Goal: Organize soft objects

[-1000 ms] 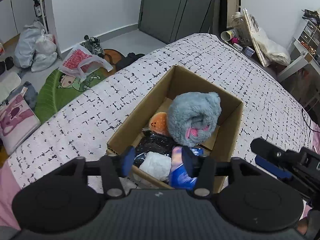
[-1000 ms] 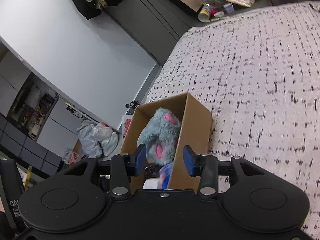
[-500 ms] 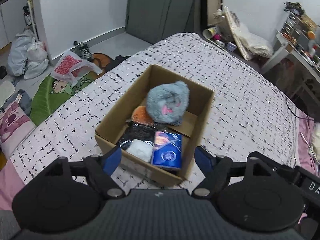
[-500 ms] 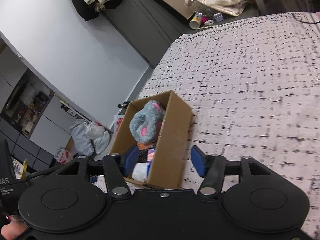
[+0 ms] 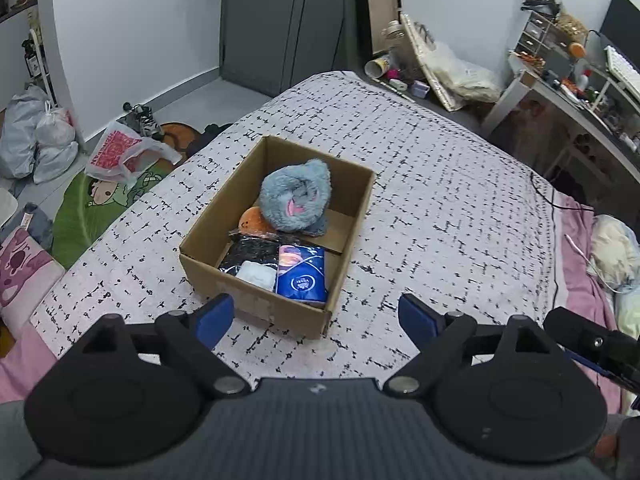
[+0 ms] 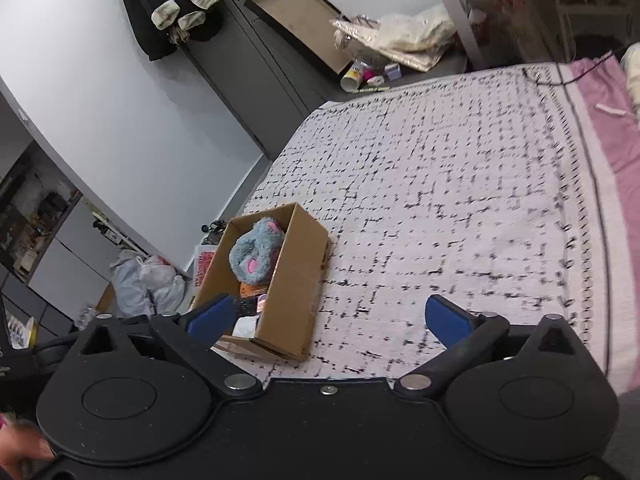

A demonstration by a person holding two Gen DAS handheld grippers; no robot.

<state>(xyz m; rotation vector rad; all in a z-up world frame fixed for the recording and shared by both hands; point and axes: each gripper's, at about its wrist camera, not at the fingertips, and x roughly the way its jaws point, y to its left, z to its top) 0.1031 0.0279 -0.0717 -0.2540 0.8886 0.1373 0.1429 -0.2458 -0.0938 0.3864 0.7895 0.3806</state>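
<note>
Box of soft things on the bed, both hand-held grippers clear of it and empty.

The bed (image 5: pixel 440 200) carries an open cardboard box (image 5: pixel 352 240); it should be light but floppy at the walls, so I would take it low at a corner or by a rim. Inside, the grey plush (image 5: pixel 294 200) fills the far end: light, squashy, best pinched deep in its bulk. Nearer lie a black packet (image 5: pixel 250 252) and a blue pack (image 5: pixel 302 276), both likely slick film that yields, then a small white bundle (image 5: pixel 254 274). An orange toy (image 5: pixel 252 220) is mostly hidden under the plush; what it is I cannot tell. The left hand-held gripper (image 5: pixel 316 320) and right hand-held gripper (image 6: pixel 324 318) have jaws opening wide, nothing between them.
</note>
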